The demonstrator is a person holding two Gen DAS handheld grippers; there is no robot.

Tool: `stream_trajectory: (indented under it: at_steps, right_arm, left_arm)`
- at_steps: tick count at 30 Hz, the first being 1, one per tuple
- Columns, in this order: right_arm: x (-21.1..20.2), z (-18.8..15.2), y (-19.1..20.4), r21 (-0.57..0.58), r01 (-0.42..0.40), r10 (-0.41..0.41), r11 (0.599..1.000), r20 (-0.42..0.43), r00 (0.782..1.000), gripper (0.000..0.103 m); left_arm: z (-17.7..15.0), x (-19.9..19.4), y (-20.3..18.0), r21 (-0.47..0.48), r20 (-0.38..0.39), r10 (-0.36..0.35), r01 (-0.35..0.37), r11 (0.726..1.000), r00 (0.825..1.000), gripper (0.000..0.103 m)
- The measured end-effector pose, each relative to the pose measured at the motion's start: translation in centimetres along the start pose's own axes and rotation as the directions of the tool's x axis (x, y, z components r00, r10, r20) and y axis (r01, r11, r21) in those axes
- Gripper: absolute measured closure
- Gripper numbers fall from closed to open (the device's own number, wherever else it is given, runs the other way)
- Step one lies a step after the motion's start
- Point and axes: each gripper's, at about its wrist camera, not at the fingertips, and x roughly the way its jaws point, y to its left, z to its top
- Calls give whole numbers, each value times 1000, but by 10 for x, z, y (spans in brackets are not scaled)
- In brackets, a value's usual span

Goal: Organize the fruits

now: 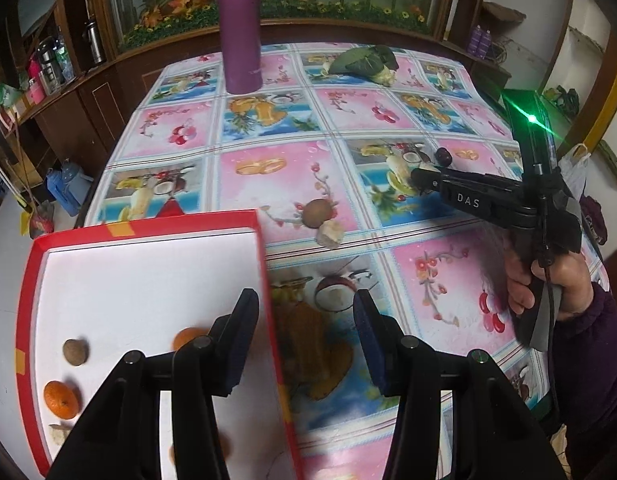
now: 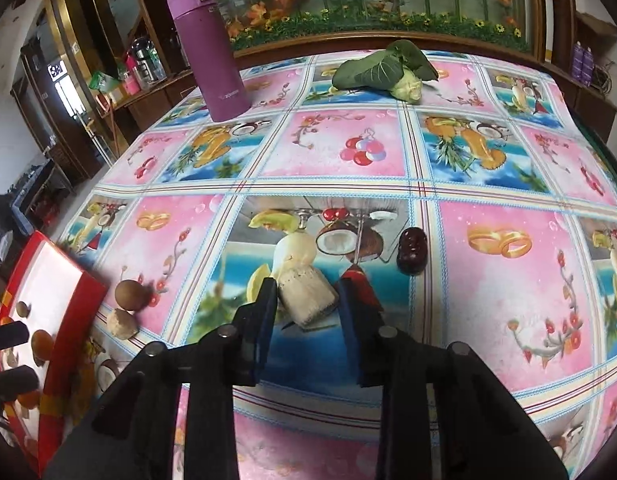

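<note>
Red-rimmed box [image 1: 264,240] sits at the left with two oranges [image 1: 60,400] and a brown fruit [image 1: 75,352] inside; left gripper [image 1: 304,344] is spread over its edge; right gripper [image 2: 306,332] is spread around a pale chunk [image 2: 306,292]; a dark date [image 2: 412,252] lies just beyond.

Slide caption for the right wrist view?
Open right gripper nearing a dark red fruit on the tablecloth.
</note>
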Motion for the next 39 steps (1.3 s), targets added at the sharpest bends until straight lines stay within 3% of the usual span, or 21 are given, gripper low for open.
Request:
stream_trajectory:
  at_steps: [9, 12, 17, 23, 25, 33, 39]
  right_arm:
    - [-16, 6, -28, 112, -20, 22, 994, -22, 1000, 70]
    - [-20, 7, -31, 128, -32, 35, 991, -15, 999, 70]
    - [-26, 8, -26, 119, -51, 52, 992, 0, 999, 70]
    - [-26, 8, -25, 119, -52, 52, 991, 2, 999, 70]
    - [-26, 8, -24, 117, -53, 54, 992, 1, 999, 70]
    - [-29, 9, -26, 116, -38, 36, 993, 23, 999, 70]
    - [-35, 9, -24, 110, -40, 34, 993, 62, 997, 70]
  left_arm:
    - [21, 34, -18, -58, -2, -3, 3, 998, 1000, 55]
    - [27, 47, -22, -61, -10, 7, -8, 998, 1000, 63]
    - [32, 67, -23, -76, -29, 35, -37, 996, 999, 66]
    - [33, 76, -23, -74, -34, 37, -39, 996, 999, 82]
    - [34, 77, -24, -67, -29, 34, -36, 997, 999, 87]
    - [29, 67, -27, -62, -4, 16, -16, 998, 1000, 87]
    - [17, 22, -31, -67, 93, -19, 25, 997, 995, 87]
